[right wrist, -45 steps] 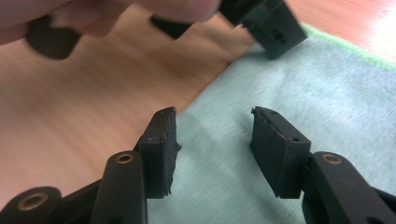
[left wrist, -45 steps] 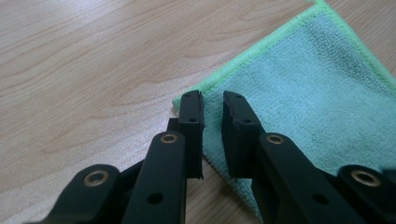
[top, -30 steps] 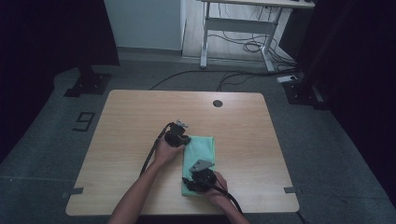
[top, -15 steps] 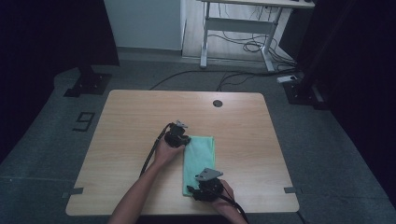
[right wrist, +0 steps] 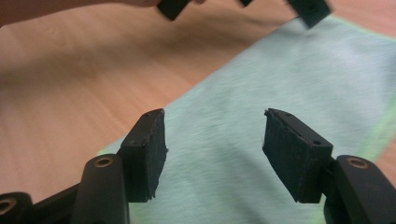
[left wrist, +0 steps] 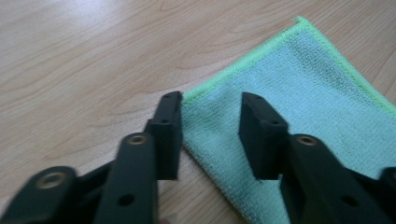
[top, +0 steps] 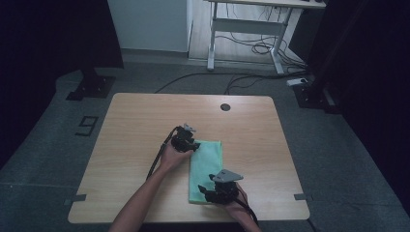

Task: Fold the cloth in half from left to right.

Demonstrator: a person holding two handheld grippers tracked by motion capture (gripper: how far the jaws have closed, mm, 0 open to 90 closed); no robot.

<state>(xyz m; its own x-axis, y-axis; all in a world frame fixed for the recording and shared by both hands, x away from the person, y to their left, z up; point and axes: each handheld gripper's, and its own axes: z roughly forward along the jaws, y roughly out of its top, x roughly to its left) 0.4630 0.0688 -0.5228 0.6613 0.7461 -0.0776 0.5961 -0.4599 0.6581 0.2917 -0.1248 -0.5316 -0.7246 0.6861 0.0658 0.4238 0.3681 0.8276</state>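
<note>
A light green folded cloth (top: 205, 169) with a brighter green hem lies flat on the near middle of the wooden table (top: 130, 125).

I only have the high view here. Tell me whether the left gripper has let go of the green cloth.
Observer: Yes. In the left gripper view the left gripper has its jaws apart, having just been opening, and the pads do not press on the green cloth.
Operator: Give me where those jaws sit.
Observer: They straddle a corner of the cloth, which lies flat on the table below them.
Operator: Now report the right gripper.
Observer: In the right gripper view the right gripper is open too, jaws having just been opening, with the cloth lying flat beyond them and nothing pinched.
Operator: Describe the cloth's edge.
Observer: A brighter green stitched hem runs along it.
</note>
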